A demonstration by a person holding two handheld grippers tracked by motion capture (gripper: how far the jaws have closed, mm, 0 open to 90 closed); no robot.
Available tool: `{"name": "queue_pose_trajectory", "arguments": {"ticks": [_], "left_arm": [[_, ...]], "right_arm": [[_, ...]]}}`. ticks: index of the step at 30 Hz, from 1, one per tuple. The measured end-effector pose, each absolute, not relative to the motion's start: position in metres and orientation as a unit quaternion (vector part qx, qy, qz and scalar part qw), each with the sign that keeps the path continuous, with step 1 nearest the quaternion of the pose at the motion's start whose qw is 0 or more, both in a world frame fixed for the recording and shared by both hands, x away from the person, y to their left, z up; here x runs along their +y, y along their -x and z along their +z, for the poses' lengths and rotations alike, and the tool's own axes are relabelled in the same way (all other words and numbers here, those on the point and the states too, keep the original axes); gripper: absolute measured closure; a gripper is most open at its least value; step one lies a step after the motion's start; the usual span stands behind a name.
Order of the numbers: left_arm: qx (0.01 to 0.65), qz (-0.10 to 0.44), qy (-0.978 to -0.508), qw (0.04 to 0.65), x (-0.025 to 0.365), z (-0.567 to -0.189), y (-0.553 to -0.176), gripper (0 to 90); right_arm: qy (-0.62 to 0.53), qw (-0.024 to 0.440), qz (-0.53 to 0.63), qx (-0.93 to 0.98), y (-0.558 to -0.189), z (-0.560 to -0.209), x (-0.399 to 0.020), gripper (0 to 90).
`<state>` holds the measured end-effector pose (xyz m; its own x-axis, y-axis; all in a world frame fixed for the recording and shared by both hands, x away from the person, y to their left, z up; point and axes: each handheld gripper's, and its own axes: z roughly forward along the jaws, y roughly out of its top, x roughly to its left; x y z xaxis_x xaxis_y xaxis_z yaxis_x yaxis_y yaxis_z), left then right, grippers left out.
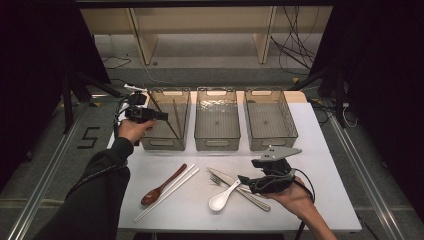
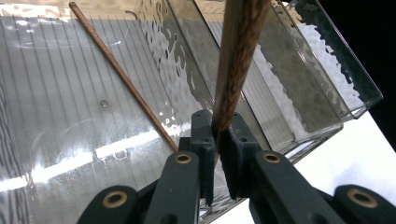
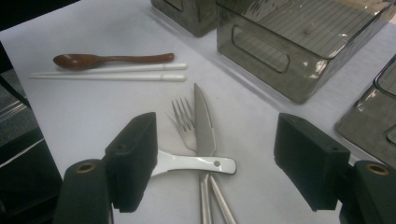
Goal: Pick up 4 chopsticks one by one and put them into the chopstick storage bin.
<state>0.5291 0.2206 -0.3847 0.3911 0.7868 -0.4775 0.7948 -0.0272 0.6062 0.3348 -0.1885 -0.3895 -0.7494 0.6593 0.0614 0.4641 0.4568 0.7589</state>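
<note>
My left gripper [image 1: 162, 115] [image 2: 218, 135] is shut on a dark wooden chopstick [image 2: 236, 70] [image 1: 170, 126] and holds it over the left clear bin [image 1: 162, 145]. A second brown chopstick [image 2: 121, 74] [image 1: 176, 117] leans inside that bin. My right gripper [image 1: 246, 181] [image 3: 215, 158] is open just above the table. The handle of a white spoon [image 3: 196, 163] [image 1: 222, 197] lies between its jaws, untouched by the pads. That handle crosses a fork [image 3: 184, 121] [image 1: 216, 178] and a knife [image 3: 204, 121] [image 1: 222, 174].
A brown wooden spoon [image 1: 162, 187] [image 3: 93, 59] and a pair of white chopsticks [image 1: 175, 186] [image 3: 116, 72] lie front left on the white table [image 1: 325, 190]. The middle bin [image 1: 217, 142] and right bin [image 1: 272, 142] stand in a row with the left one.
</note>
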Motion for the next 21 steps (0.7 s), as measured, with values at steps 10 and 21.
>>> {"name": "queue_pose_trajectory", "arguments": {"ticks": [10, 21], "left_arm": [[0.553, -0.006, -0.724, 0.412, 0.217, -0.388, -0.533, 82.5], [0.574, 0.01, -0.714, 0.4, 0.213, -0.392, -0.541, 67.9]], "right_arm": [[-0.331, 0.12, 0.4, 0.846, -0.335, -0.39, -0.188, 31.3], [-0.331, 0.119, 0.399, 0.847, -0.335, -0.39, -0.188, 31.3]]}}
